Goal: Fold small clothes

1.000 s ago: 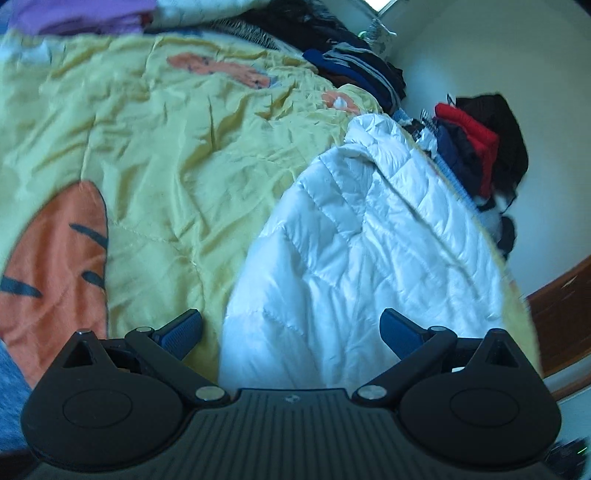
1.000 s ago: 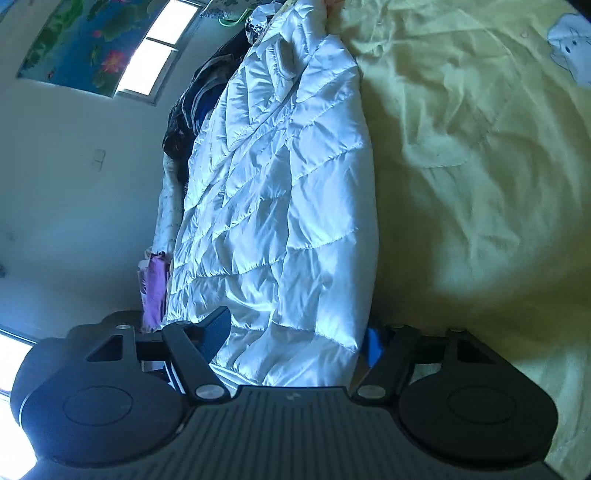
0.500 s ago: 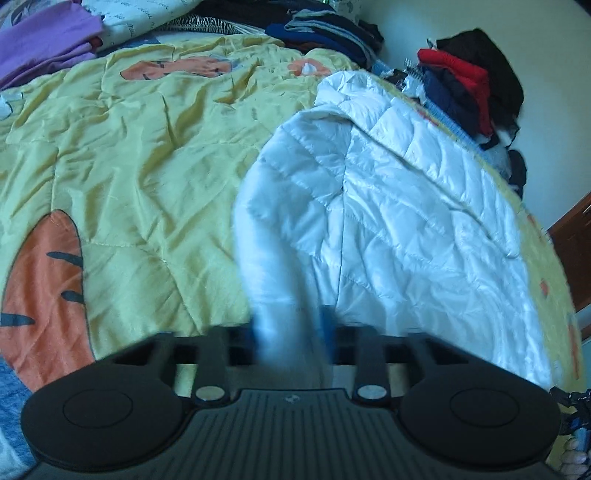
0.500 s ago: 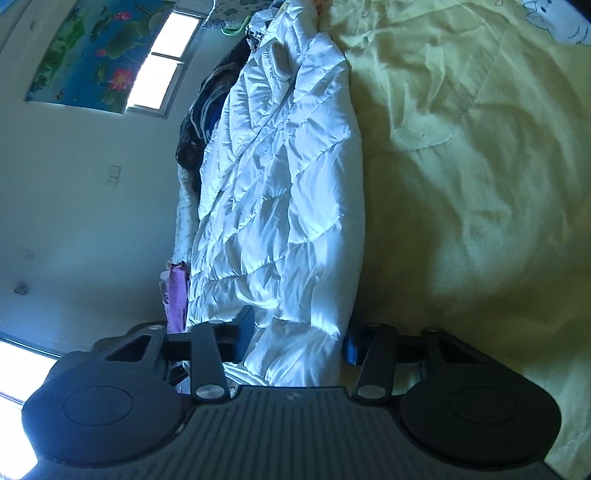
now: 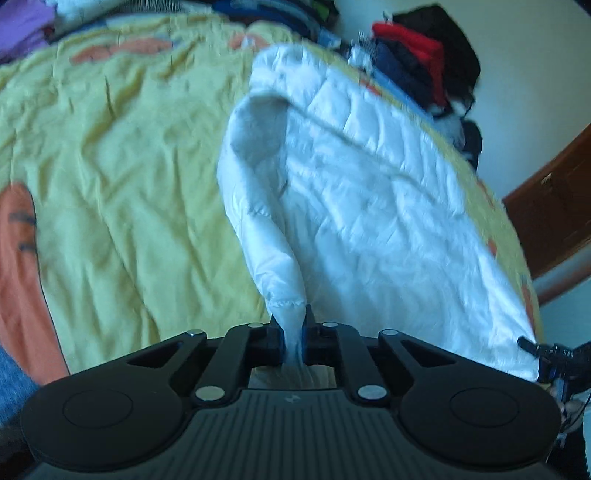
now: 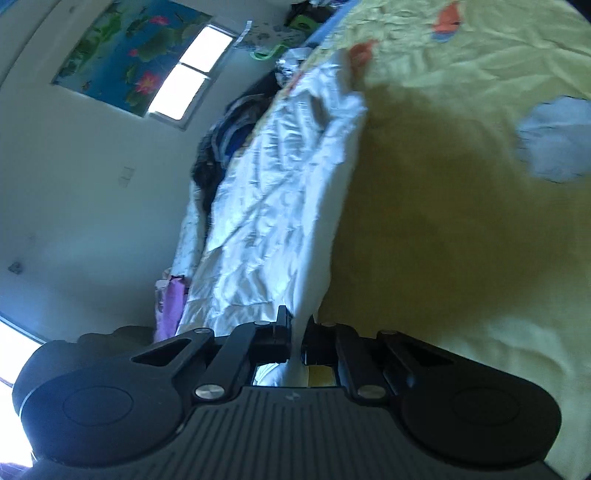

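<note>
A white quilted puffer jacket [image 5: 369,206] lies on a yellow bedspread [image 5: 122,177] along the bed's right edge. My left gripper [image 5: 293,328] is shut on the jacket's near hem, which rises in a lifted fold toward the fingers. The jacket also shows in the right wrist view [image 6: 273,206], stretched away from the camera. My right gripper [image 6: 295,332] is shut on another part of the jacket's near edge. The right gripper also shows at the far right of the left wrist view [image 5: 543,354], at the jacket's corner.
The yellow bedspread [image 6: 461,221] has orange and grey prints. Piles of dark, red and blue clothes [image 5: 417,70] sit at the bed's far right corner, purple cloth [image 5: 22,26] at the far left. A wooden bed frame [image 5: 554,221] runs along the right.
Both grippers went from open around the jacket's near edge to shut on it. The pinched edge has lifted off the bedspread.
</note>
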`<state>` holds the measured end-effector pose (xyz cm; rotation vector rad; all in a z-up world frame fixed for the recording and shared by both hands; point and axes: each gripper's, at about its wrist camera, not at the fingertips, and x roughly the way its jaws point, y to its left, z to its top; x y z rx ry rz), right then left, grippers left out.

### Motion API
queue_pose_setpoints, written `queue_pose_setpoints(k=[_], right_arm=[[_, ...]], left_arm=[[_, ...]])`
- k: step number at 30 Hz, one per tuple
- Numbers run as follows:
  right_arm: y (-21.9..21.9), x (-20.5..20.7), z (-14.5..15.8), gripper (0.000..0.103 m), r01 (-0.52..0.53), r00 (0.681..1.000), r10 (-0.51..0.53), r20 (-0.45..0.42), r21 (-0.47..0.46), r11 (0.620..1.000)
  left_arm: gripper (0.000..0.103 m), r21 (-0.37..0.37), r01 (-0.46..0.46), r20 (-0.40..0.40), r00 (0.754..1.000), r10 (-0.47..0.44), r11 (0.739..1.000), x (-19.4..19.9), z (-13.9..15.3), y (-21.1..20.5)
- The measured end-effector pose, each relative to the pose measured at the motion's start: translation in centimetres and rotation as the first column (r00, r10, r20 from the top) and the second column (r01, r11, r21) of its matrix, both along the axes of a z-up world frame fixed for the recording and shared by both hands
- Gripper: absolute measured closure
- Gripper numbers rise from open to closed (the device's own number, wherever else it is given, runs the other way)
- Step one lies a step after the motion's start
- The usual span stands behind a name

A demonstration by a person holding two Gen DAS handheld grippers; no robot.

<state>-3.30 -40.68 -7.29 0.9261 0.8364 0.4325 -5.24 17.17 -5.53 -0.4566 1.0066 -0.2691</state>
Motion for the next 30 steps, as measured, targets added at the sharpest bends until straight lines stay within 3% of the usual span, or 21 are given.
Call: queue_pose_setpoints(k=[4, 7, 8, 11, 12, 13, 15, 16, 18, 20, 21, 22, 23, 30], right_arm=[[-0.1, -0.6, -2.5, 0.092, 0.019, 0.997, -0.017, -0.076, 0.027, 0.999], [0.1, -0.5, -4.2, 0.079, 0.028, 0.991, -0.018, -0.133, 0.077, 0.997], [0.4, -0.3, -4.4, 0.066, 0.024, 0.989, -0.012, -0.149, 0.079, 0.997], [1.1, -0.4, -4.2, 0.055, -0.003, 0.992, 0.015, -0.122, 0.105, 0.994], [1.1, -0.6, -4.2, 0.051, -0.009, 0.992, 0.023, -0.122, 0.115, 0.993], [1.0, -0.8, -4.4, 0.051, -0.007, 0.992, 0.023, -0.123, 0.127, 0.992], [0.7, -1.2, -4.7, 0.054, 0.002, 0.992, 0.018, -0.126, 0.154, 0.988], [0.8, -1.3, -4.9, 0.056, 0.0, 0.991, 0.021, -0.129, 0.158, 0.987], [0.9, -1.3, -5.3, 0.067, -0.012, 0.989, 0.036, -0.146, 0.167, 0.986], [0.9, -1.2, -5.8, 0.078, 0.003, 0.988, 0.025, -0.152, 0.182, 0.983], [0.9, -1.2, -6.0, 0.085, 0.008, 0.988, 0.021, -0.151, 0.188, 0.982], [0.9, -1.2, -6.2, 0.086, 0.011, 0.989, 0.018, -0.147, 0.19, 0.982], [1.1, -1.2, -6.1, 0.087, 0.007, 0.99, 0.019, -0.137, 0.186, 0.982], [0.9, -2.2, -4.6, 0.09, -0.007, 0.998, 0.019, -0.061, 0.193, 0.981]], left_arm=[[0.093, 0.018, -0.037, -0.064, 0.997, 0.038, 0.999, 0.4, -2.2, 0.5], [0.09, -0.011, -0.041, -0.093, 0.995, 0.04, 0.999, 1.2, -2.8, 1.0], [0.088, -0.013, -0.033, -0.101, 0.994, 0.032, 0.999, 1.4, -2.8, 1.1], [0.075, -0.018, -0.008, -0.107, 0.994, 0.006, 1.0, 1.6, -2.5, 1.1], [0.067, -0.032, -0.006, -0.106, 0.994, 0.003, 0.999, 1.5, -2.6, 1.0], [0.046, -0.065, 0.001, -0.097, 0.995, -0.007, 0.998, 1.3, -2.6, 1.0], [0.023, -0.129, 0.021, -0.085, 0.996, -0.032, 0.991, 1.0, -2.8, 0.8], [0.022, -0.125, 0.037, -0.081, 0.996, -0.047, 0.991, 1.0, -2.7, 0.4], [0.024, -0.082, 0.058, -0.064, 0.996, -0.063, 0.995, 0.5, -2.5, -0.2], [0.053, -0.048, 0.06, -0.066, 0.996, -0.064, 0.997, 0.6, -2.4, -0.5], [0.077, -0.036, 0.052, -0.086, 0.995, -0.055, 0.998, 0.8, -2.5, -0.3], [0.084, -0.055, 0.045, -0.101, 0.994, -0.05, 0.997, 1.0, -2.8, 0.0], [0.087, -0.072, 0.045, -0.1, 0.994, -0.052, 0.996, 1.0, -2.8, 0.3], [0.095, 0.003, 0.111, -0.024, 0.994, -0.111, 0.994, -0.1, -0.7, -0.5]])
